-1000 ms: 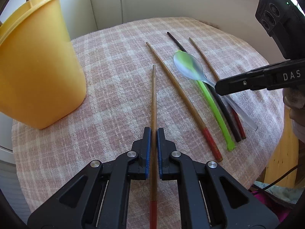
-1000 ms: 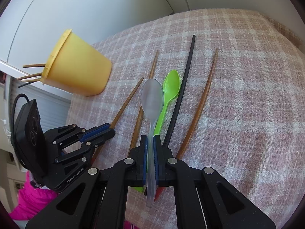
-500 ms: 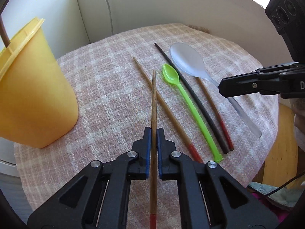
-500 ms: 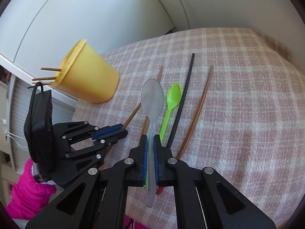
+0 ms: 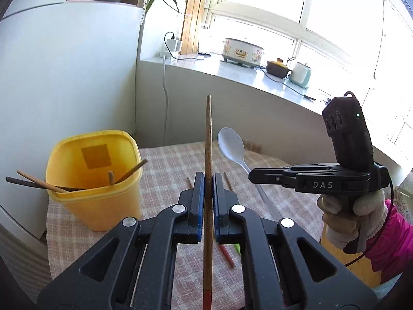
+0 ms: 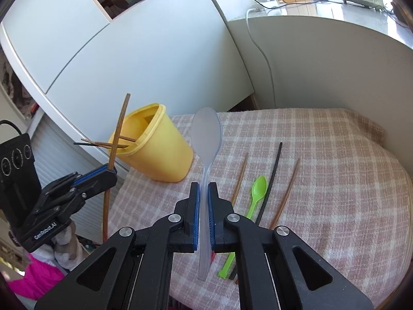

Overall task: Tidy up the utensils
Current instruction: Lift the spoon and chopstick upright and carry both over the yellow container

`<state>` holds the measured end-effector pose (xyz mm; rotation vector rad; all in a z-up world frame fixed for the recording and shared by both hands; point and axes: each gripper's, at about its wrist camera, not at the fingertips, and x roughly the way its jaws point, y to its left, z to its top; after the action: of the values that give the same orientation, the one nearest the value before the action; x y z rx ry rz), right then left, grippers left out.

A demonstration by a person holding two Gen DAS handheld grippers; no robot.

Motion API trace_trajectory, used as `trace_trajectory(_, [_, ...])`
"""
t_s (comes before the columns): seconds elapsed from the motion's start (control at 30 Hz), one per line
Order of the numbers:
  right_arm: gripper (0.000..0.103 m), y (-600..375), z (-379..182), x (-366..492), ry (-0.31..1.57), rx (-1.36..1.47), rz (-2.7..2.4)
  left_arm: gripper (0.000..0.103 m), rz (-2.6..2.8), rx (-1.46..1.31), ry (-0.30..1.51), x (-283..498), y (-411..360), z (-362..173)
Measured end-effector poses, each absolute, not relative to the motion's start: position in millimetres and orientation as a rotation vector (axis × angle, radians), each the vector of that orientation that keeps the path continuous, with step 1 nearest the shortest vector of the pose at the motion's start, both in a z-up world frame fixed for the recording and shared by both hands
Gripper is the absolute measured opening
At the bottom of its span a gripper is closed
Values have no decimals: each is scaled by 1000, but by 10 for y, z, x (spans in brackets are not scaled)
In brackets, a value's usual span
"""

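Observation:
My left gripper [image 5: 208, 178] is shut on a brown wooden chopstick [image 5: 208, 139] with a red end, held tilted up above the table. It also shows in the right wrist view [image 6: 109, 169]. My right gripper [image 6: 203, 188] is shut on a clear plastic spoon [image 6: 206, 134], bowl pointing up and forward. That spoon also shows in the left wrist view [image 5: 231, 146]. A yellow cup [image 5: 95, 180] stands at the table's left with several chopsticks inside. A green spoon [image 6: 258, 191], a black chopstick [image 6: 273, 173] and two brown chopsticks [image 6: 287, 188] lie on the checked cloth.
The round table carries a pink checked cloth [image 6: 322, 155]. A white cabinet [image 5: 64, 72] stands behind the cup. A windowsill [image 5: 232, 69] with pots runs along the back wall. A white cable [image 6: 260, 49] hangs down the wall.
Both grippers have lifted and tilted upward with their utensils. The cup's open top and the chopsticks inside it have come into view.

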<state>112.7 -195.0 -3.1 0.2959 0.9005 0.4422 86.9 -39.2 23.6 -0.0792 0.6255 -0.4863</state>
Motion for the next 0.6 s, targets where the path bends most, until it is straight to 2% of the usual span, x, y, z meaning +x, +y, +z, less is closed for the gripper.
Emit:
trace_trajectory(0.27, [5,-1637,186,1311,814,291,478,4,-389,-169,473,972,158,652])
trace_trajectory(0.6, [5,-1282,314,1609,748,293,519,4,-250,-276,387,1503,533,620])
